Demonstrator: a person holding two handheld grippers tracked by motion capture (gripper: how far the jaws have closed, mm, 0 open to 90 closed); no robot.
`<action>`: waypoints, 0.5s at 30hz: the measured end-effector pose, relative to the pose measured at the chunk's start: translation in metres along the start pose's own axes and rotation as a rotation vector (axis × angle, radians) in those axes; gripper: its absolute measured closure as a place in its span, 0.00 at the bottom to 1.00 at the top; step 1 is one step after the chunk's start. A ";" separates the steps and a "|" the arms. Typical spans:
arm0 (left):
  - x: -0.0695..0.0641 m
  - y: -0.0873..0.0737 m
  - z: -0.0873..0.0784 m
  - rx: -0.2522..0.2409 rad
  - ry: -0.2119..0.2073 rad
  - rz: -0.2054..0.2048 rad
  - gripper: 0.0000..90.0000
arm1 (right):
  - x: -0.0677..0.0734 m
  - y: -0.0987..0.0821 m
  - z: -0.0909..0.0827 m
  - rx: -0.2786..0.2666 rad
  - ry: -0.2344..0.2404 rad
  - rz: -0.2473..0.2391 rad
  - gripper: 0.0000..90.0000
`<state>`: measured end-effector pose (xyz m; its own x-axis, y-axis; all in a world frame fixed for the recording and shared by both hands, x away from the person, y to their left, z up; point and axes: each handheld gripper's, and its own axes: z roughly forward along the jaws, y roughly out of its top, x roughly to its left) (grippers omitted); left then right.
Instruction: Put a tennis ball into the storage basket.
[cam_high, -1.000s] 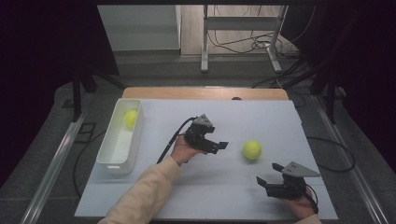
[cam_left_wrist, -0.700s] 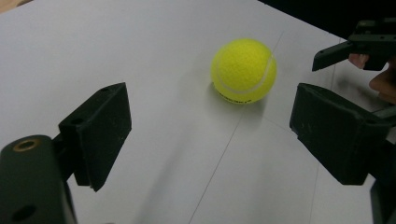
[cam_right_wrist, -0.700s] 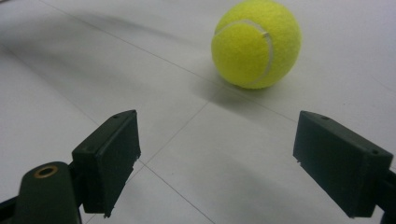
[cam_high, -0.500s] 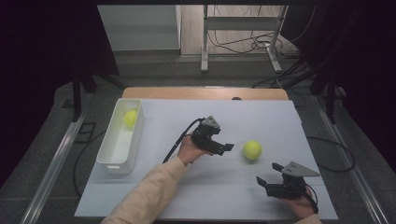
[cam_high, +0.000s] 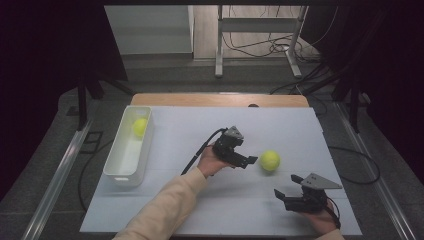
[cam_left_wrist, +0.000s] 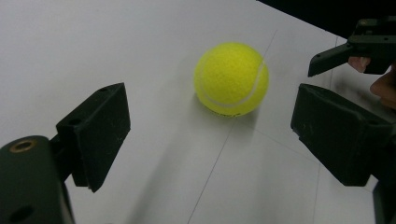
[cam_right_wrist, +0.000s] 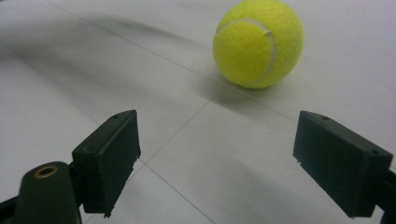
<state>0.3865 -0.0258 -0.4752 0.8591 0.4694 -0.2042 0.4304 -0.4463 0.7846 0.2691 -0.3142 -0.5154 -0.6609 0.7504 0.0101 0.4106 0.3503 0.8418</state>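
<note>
While the left tongs have just been opening beside the ball, nothing between them, the right tongs gape empty.

Left tool moved closer to tennis ball, jaws opening, nothing between.

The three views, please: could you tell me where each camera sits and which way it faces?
High view: fixed above the person's side, looking forward and down on the table; both forearms, left tongs and right tongs show.
Left gripper view: rides the left tongs, looking along their open jaws at the tennis ball.
Right gripper view: rides the right tongs, jaws open, facing the same ball.
All three share that ball.
</note>
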 end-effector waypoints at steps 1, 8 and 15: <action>-0.001 0.000 0.002 -0.003 -0.001 -0.005 0.14 | 0.000 0.000 0.000 -0.001 0.002 0.002 0.17; -0.003 0.003 0.012 0.013 -0.011 0.000 0.13 | 0.000 0.000 0.001 0.002 0.003 -0.002 0.17; -0.006 0.006 0.022 0.034 -0.010 0.016 0.12 | 0.000 0.000 0.001 -0.001 0.003 0.002 0.17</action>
<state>0.3901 -0.0481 -0.4826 0.8687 0.4542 -0.1978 0.4255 -0.4797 0.7674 0.2695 -0.3136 -0.5156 -0.6623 0.7492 0.0134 0.4115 0.3487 0.8421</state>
